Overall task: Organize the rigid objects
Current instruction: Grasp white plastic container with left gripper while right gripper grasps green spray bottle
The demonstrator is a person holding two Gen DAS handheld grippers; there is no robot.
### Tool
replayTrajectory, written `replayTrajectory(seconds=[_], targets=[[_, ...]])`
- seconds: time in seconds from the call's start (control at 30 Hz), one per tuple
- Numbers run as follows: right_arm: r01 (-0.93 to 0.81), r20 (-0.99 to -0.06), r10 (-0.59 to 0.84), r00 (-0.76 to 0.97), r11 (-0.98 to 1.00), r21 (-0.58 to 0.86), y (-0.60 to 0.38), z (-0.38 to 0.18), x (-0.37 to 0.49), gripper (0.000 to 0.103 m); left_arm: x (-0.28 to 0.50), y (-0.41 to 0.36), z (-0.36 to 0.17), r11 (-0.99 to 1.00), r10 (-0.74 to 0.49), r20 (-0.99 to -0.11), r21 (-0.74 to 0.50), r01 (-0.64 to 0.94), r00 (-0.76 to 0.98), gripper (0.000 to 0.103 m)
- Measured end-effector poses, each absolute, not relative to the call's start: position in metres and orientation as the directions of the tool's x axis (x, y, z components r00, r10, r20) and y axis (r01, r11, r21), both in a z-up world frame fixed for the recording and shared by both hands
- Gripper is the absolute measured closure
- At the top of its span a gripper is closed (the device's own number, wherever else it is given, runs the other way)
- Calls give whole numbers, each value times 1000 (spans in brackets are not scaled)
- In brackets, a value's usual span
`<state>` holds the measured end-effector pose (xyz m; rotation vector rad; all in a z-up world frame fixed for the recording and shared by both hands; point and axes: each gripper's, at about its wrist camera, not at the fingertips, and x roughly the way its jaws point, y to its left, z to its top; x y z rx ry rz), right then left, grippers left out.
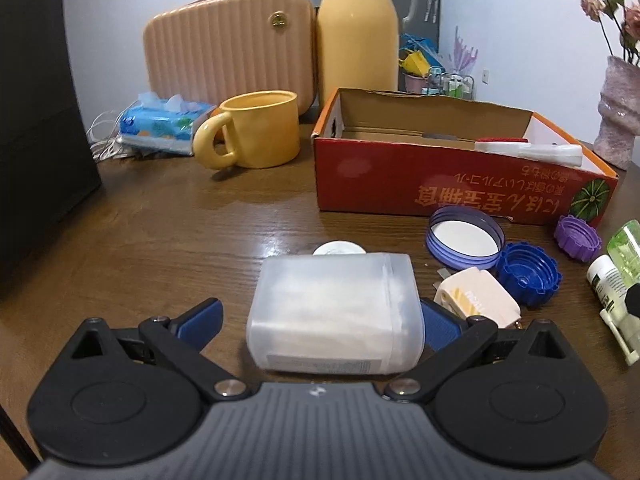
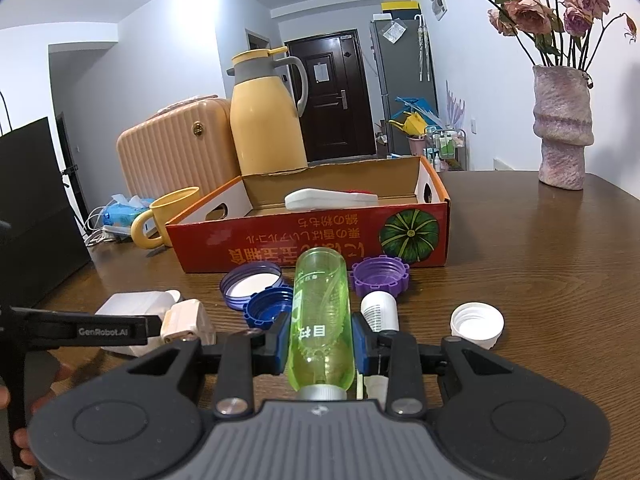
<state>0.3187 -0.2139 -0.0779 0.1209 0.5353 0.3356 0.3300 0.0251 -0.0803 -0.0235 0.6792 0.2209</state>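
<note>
Green and translucent, the bottle lies lengthwise between the fingers of our right gripper, whose blue pads are clamped on its sides, its silver neck toward us. Just past those fingertips we see a purple cap, a dark blue cap and a lilac lid, with the red cardboard box beyond them holding a white object. To the right of the fingers sits a white cap. Our left gripper stands spread wide around a frosted plastic container; the right pad looks to be against it, the left pad stays clear
</note>
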Motion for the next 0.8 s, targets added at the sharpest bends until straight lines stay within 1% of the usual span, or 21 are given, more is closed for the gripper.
replayTrajectory(seconds=[0.1,0.13,0.17,0.2,0.5,0.8], targets=[[-279,-480,343,807,939,201,-214,-78,319,73,334,27,-84,979,177,-640,39,-199,747,1],[-279,-479,342,808,939,200,-214,-78,319,73,335,29,-86,980,169,-648,29,-197,743,6],[-280,-479,343,808,939,201,-214,-78,319,73,336,30,-87,981,159,-655,19,-195,738,15],[-280,-478,344,808,939,201,-214,-78,319,73,336,31,-89,982,143,-663,5,-186,735,20],[-272,-473,333,816,942,195,-213,-79,319,73,325,35,-82,982,130,-626,-28,-189,769,20],[-252,-453,324,830,944,214,-220,-79,314,73,291,34,-66,983,124,-523,-49,-175,843,21]])
